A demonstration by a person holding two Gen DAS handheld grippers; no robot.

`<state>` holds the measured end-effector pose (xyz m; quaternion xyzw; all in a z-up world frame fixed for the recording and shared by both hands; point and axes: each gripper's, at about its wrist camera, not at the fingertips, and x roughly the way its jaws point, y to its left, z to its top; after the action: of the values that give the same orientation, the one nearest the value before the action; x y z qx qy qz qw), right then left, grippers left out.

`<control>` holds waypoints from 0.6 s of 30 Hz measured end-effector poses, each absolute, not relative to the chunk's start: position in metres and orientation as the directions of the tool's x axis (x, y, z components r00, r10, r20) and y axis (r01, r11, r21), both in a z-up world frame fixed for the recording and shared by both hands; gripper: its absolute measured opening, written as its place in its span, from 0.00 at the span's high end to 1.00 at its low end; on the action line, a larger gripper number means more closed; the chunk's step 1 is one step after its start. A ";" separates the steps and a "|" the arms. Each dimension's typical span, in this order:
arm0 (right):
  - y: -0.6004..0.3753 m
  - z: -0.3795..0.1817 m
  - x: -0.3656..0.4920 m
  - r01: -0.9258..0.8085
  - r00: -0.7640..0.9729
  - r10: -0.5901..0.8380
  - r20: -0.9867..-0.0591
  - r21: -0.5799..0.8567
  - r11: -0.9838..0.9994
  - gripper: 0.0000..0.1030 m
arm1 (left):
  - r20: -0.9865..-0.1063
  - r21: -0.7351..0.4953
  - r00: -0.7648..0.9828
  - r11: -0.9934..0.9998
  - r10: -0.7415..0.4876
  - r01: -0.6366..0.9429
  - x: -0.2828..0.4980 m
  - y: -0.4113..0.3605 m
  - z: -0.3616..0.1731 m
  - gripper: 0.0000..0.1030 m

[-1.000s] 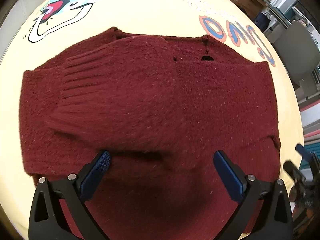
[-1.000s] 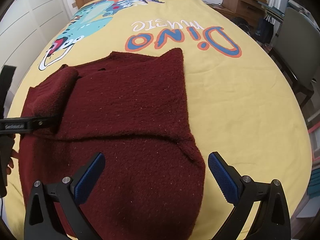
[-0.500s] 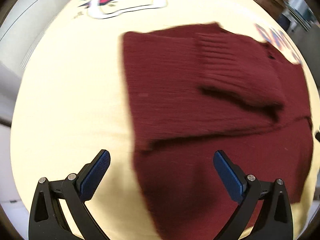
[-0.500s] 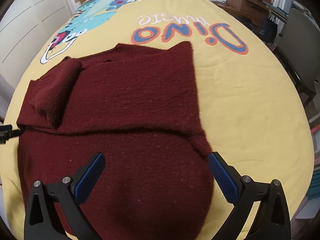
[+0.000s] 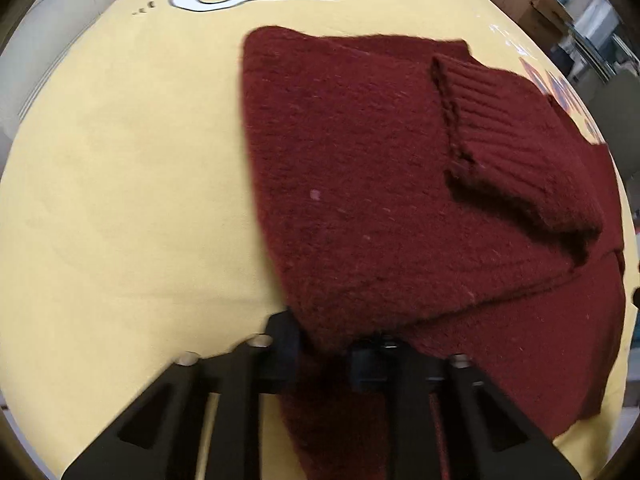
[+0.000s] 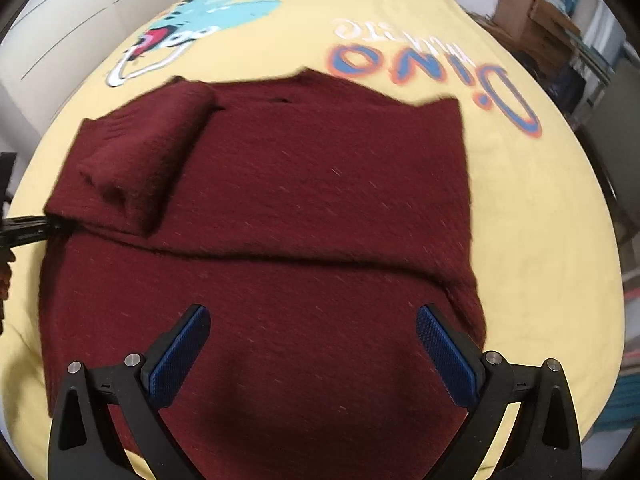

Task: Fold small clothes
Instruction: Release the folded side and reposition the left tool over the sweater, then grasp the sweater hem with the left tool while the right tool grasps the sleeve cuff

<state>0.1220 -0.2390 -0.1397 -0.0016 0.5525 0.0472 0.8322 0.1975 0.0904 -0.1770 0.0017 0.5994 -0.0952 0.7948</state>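
A dark red knitted sweater (image 5: 360,200) lies flat on the yellow bedspread (image 5: 120,200), with one ribbed sleeve (image 5: 520,140) folded across its chest. My left gripper (image 5: 328,344) is at the sweater's left edge, where a fold line runs. Its jaws are closing, nearly together, with the edge fabric pinched between them. In the right wrist view the sweater (image 6: 320,200) fills the middle and the left gripper (image 6: 28,228) shows at its left edge. My right gripper (image 6: 312,344) hangs open above the sweater's lower body, with nothing between its blue pads (image 6: 180,356).
The bedspread (image 6: 540,220) carries a dinosaur print (image 6: 224,4) and "Dino" lettering (image 6: 432,68) beyond the sweater. Cardboard boxes (image 6: 532,20) and shelving stand past the bed's right side. White cupboard doors (image 6: 60,20) run along the left.
My left gripper swung from over the sweater's middle to its left edge and closed on the fabric there. My right gripper shifted a little over the lower body and stayed open.
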 end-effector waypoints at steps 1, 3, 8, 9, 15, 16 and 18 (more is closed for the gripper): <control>-0.230 -0.133 0.126 -0.104 0.398 0.091 -0.913 0.054 0.993 0.01 | -0.951 -0.131 0.261 0.981 -0.166 0.146 0.198 0.093 -0.178 0.87; -0.213 -0.124 0.133 -0.144 0.411 0.108 -0.905 0.052 0.988 0.01 | -0.945 -0.171 0.257 0.976 -0.201 0.135 0.199 0.099 -0.182 0.87; -0.146 -0.108 0.167 -0.294 0.425 0.144 -0.894 0.014 0.956 0.01 | -0.942 -0.208 0.242 0.970 -0.233 0.122 0.203 0.104 -0.186 0.87; -0.133 -0.107 0.173 -0.317 0.427 0.147 -0.892 0.004 0.948 0.01 | -0.945 -0.194 0.242 0.972 -0.222 0.132 0.203 0.102 -0.186 0.87; -0.053 -0.119 0.208 -0.439 0.389 0.175 -0.904 -0.016 0.898 0.01 | -0.955 -0.137 0.242 0.978 -0.172 0.155 0.211 0.083 -0.191 0.87; -0.042 -0.124 0.214 -0.451 0.381 0.169 -0.909 -0.024 0.892 0.01 | -0.957 -0.123 0.242 0.979 -0.161 0.165 0.211 0.076 -0.191 0.87; -0.023 -0.139 0.225 -0.469 0.347 0.137 -0.928 -0.045 0.882 0.01 | -0.960 -0.102 0.238 0.978 -0.144 0.180 0.214 0.070 -0.191 0.87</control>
<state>0.2250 -0.0233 -0.1390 -0.1539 0.5398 0.1880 0.8060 0.2138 0.0704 -0.1906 0.0149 0.6085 -0.1031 0.7867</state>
